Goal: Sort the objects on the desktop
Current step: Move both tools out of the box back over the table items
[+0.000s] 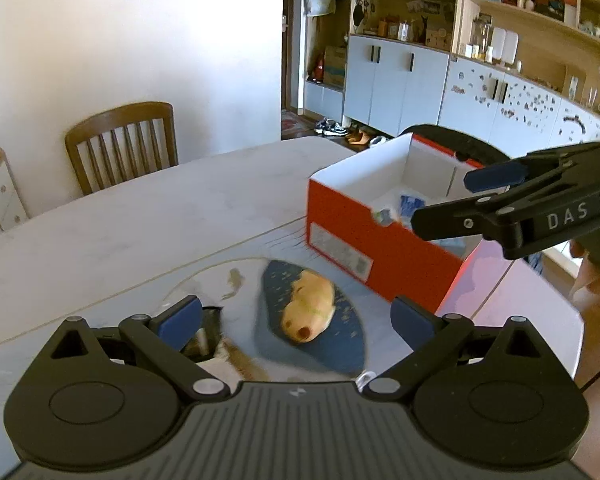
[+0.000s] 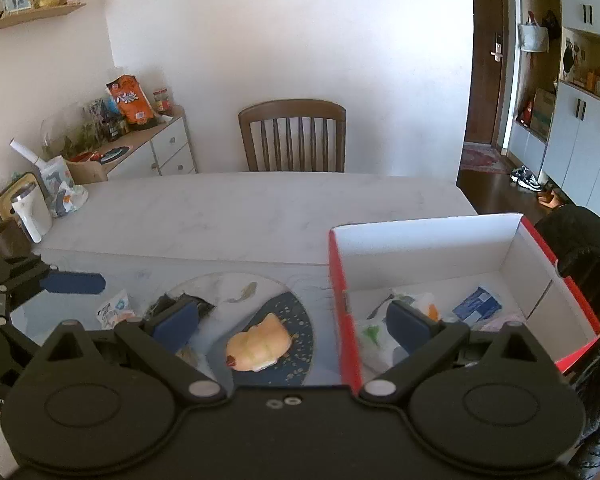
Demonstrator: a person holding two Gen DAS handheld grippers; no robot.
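**First:** White walls and a brown slatted wooden chair [image 2: 292, 136] fill the top of both views. Below them we see a pale marble-patterned table [image 2: 260, 208] stretching across the middle of each frame.

**Second:** Where do the things to be sorted lie?

**First:** At lower centre of both views we see a round white plate with a dark blue speckled patch [image 1: 320, 320]. On that blue patch rests a tan, soft-looking animal-shaped toy [image 1: 308, 312], lying on its side. In the right wrist view a small crumpled printed packet [image 2: 114, 312] lies on the table to the left of the plate, and a dark crumpled wrapper [image 2: 180, 304] sits at the plate's left edge.

**Second:** And the container?

**First:** To the right of the plate stands an open red cardboard box with white inside walls [image 2: 420, 248]. In it we see blurred white and blue packets, too soft to name.

**Second:** What of the grippers?

**First:** We see the left gripper [image 1: 296, 318] at the bottom of its own view, its blue-padded jaws spread wide with nothing between them, over the plate and toy. We see the right gripper [image 2: 294, 326] likewise spread and empty, one pad over the plate side, the other over the box.
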